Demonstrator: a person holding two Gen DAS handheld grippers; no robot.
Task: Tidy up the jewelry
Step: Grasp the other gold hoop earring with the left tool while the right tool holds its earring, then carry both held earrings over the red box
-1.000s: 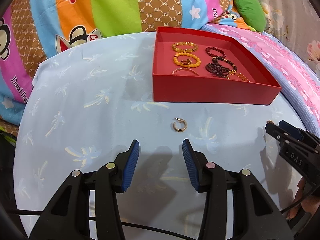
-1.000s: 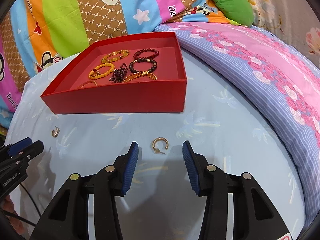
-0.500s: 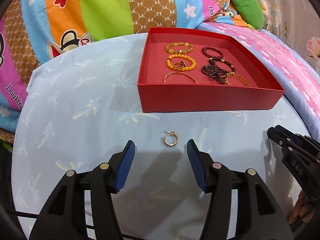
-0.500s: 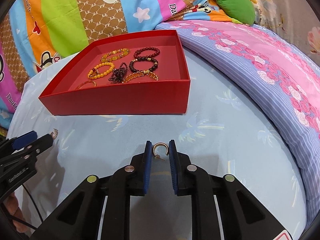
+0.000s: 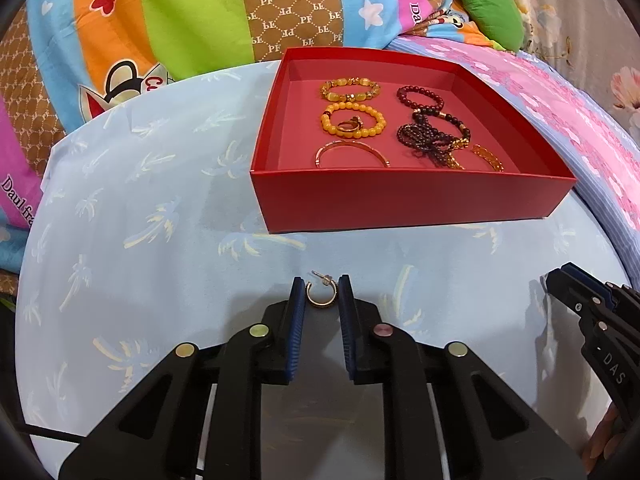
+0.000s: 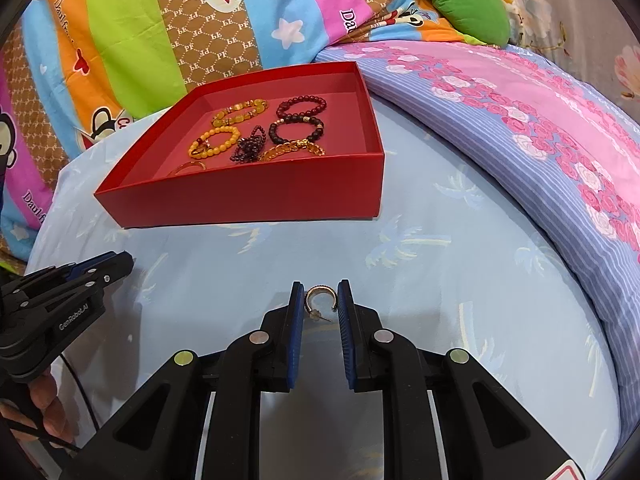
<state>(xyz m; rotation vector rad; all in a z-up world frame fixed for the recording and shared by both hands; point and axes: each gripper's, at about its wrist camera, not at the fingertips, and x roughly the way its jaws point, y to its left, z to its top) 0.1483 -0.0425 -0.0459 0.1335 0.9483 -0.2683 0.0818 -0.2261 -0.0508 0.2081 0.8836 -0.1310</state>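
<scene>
On the palm-print bed sheet [image 5: 168, 216], beside "PF" bedding [image 5: 288, 4], we see both "GenRobot.AI" and "DAS" marked tongs, the left tongs [image 5: 321, 295] having just closed on one hoop earring [image 5: 321, 294] and the right tongs [image 6: 319, 302] clamped on another hoop earring [image 6: 319, 300].

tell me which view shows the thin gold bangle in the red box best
The left wrist view: the gold bangle lies open to view, nearly its whole loop visible on the red box floor. In the right wrist view the box's near wall hides most of it.
</scene>
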